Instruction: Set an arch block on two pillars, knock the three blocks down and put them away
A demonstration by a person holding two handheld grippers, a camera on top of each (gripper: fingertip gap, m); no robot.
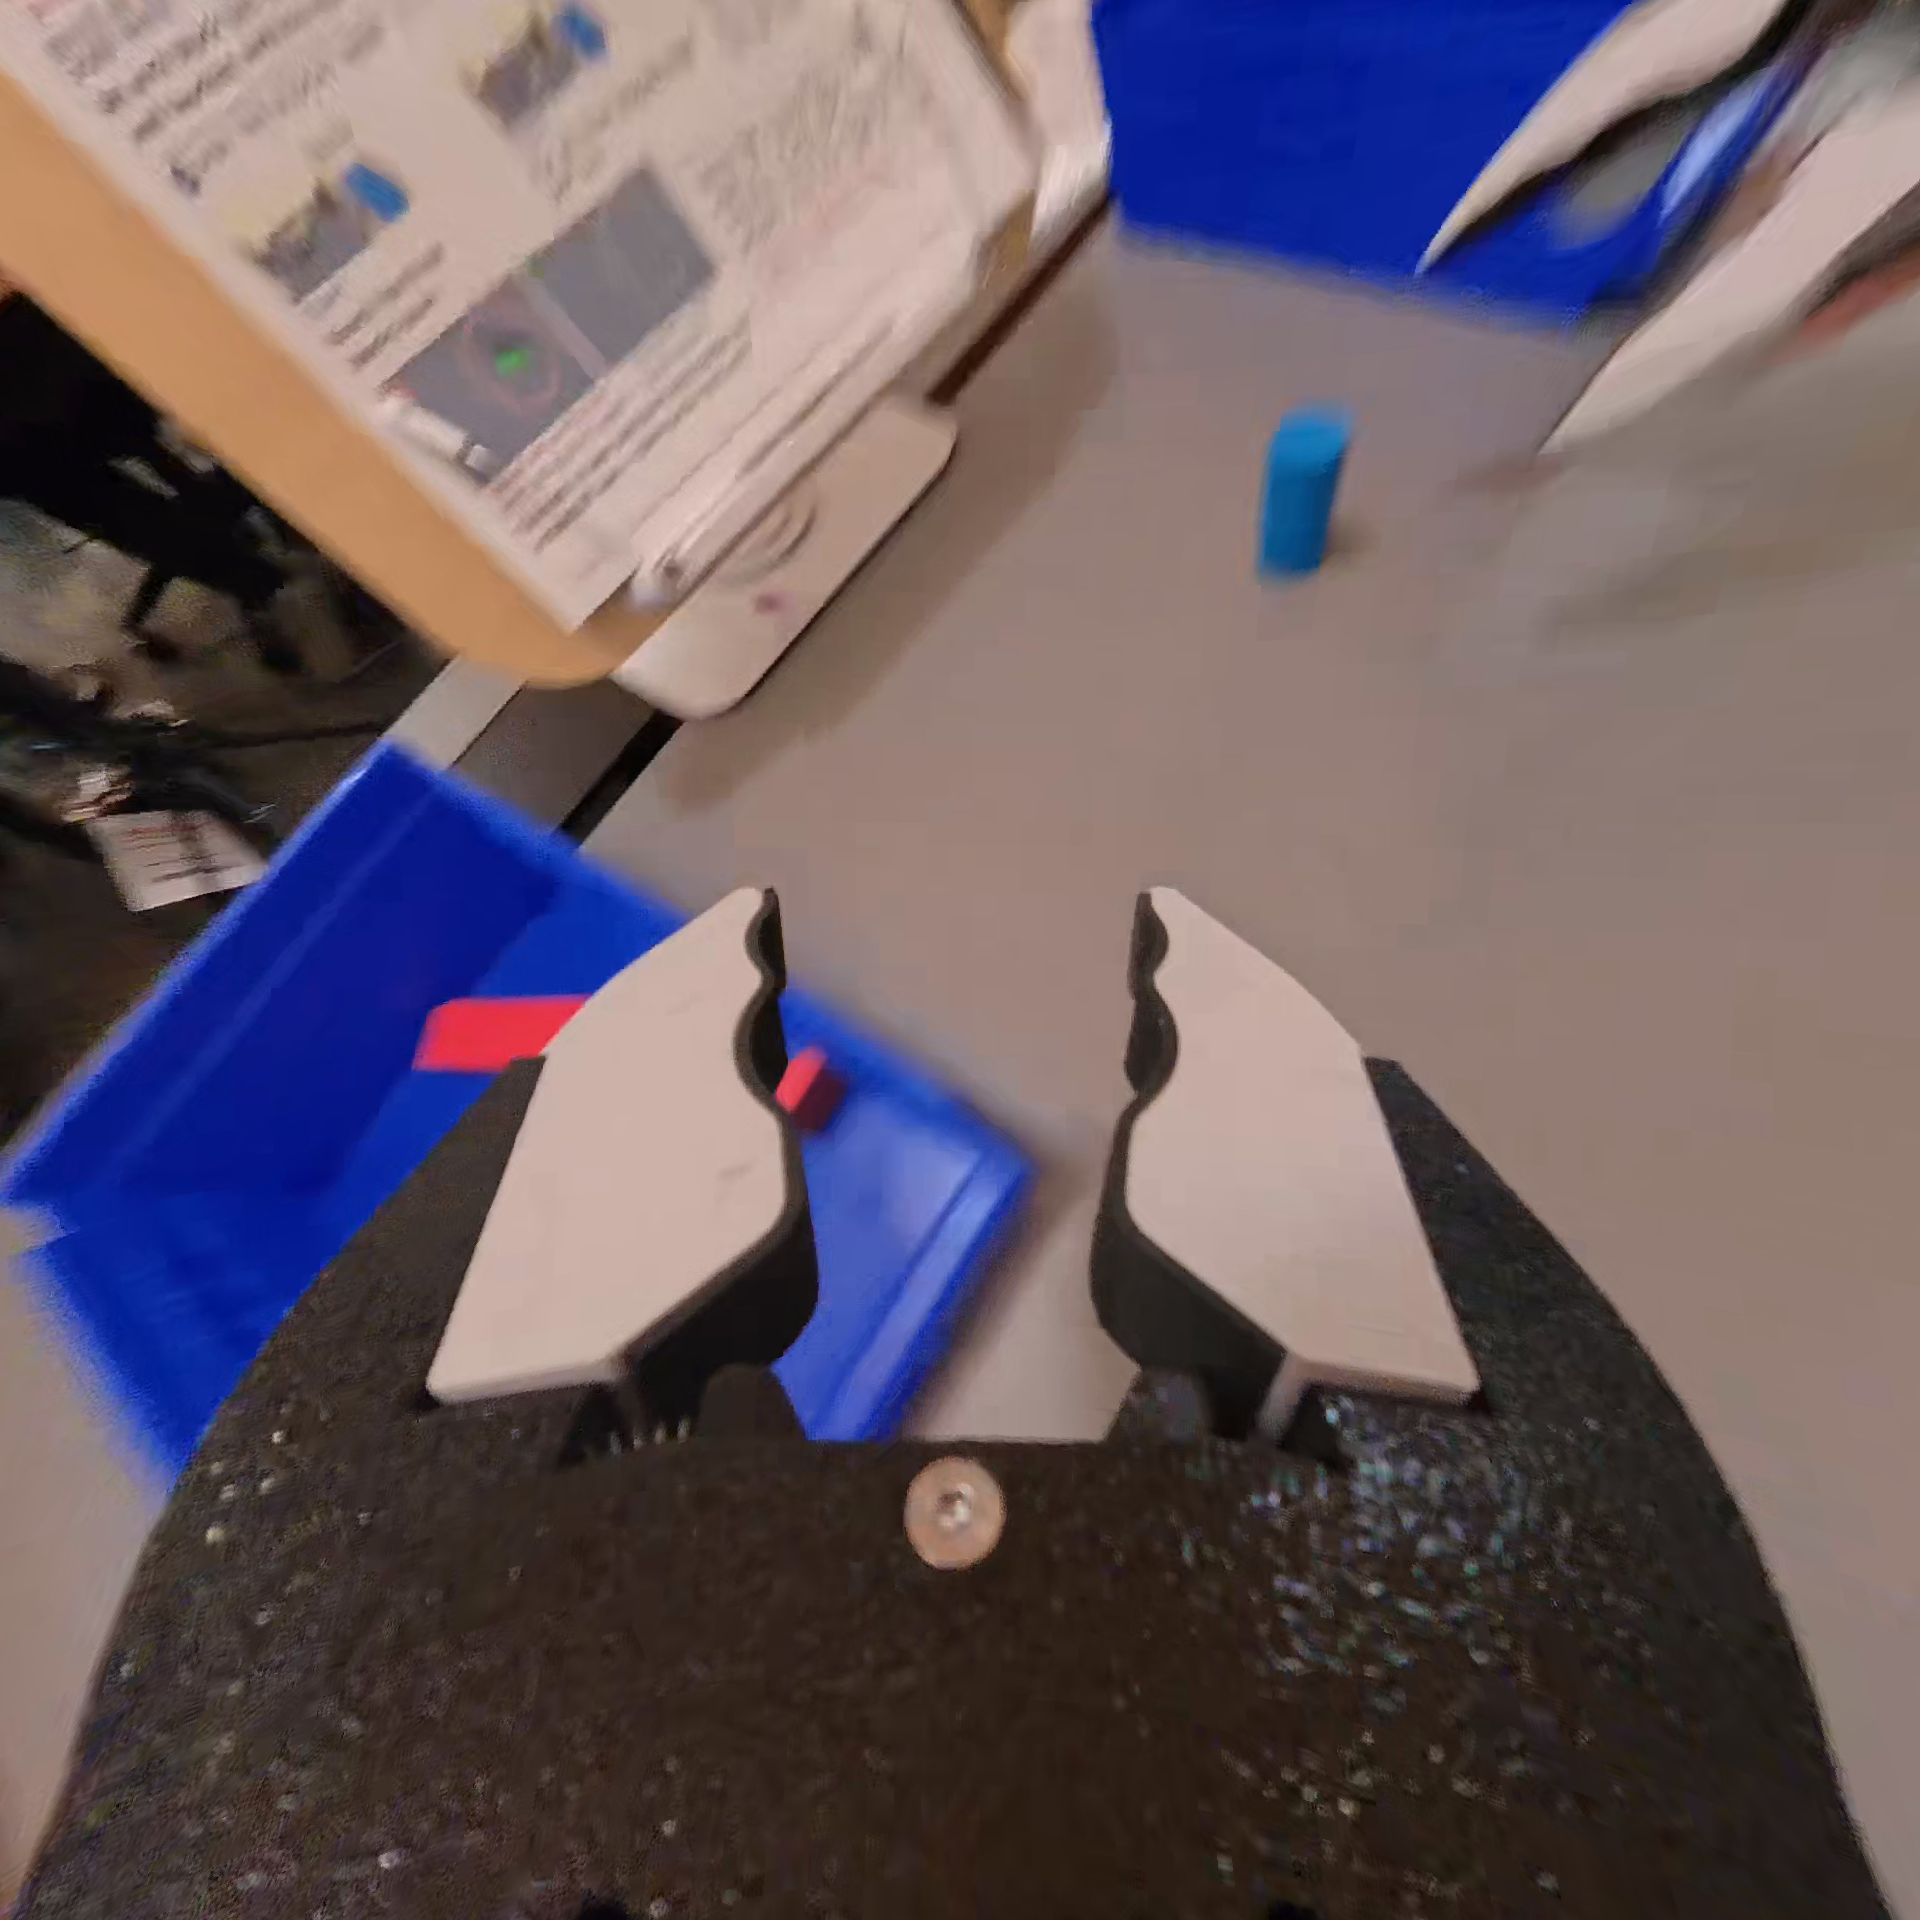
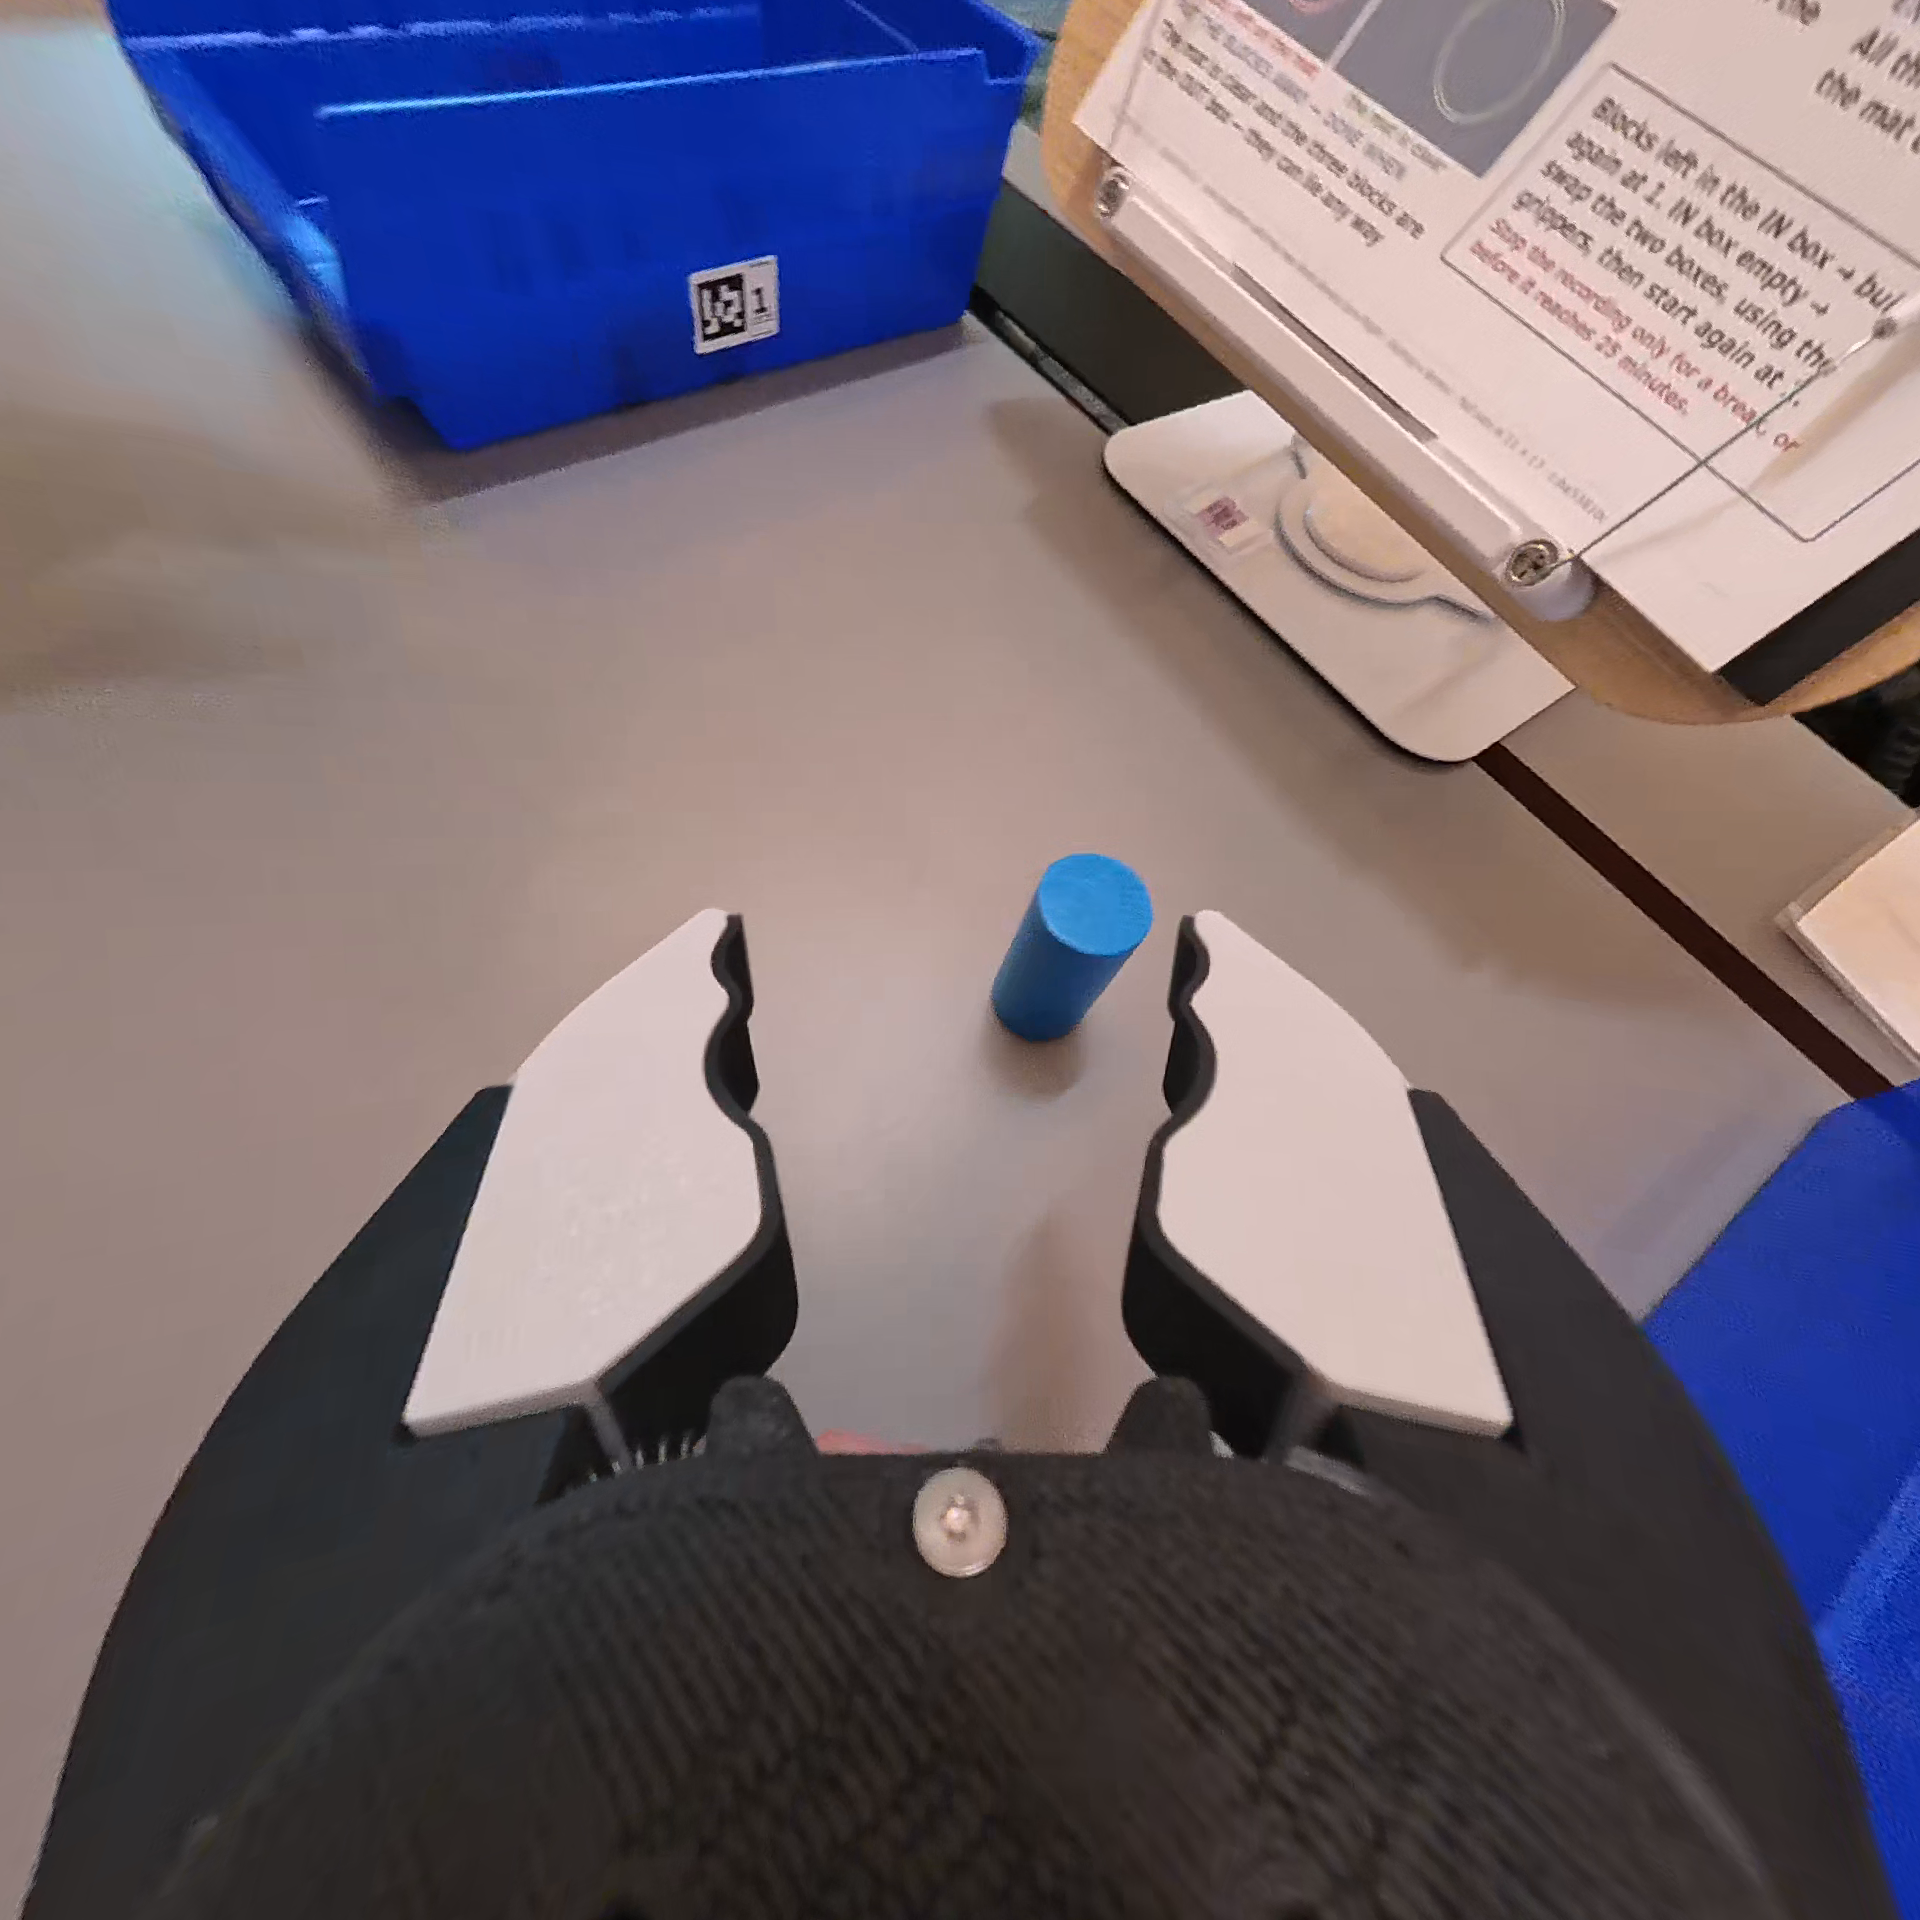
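my right gripper (image 2: pixel 956 997) gapes empty; the blue cylinder (image 2: pixel 1070 945) stands upright at frame centre, between my tips, nearer the right one. my left gripper (image 1: pixel 956 977), also spread empty, sees it well apart, upper right.

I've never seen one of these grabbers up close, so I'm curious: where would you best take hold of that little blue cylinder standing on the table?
Probably around its round side wall, about mid-height. The blue cylinder stands upright on the grey table, so its curved sides are free. The right gripper is open with the cylinder just beyond its fingertips; coming in level from there, one finger on each side, looks simplest.
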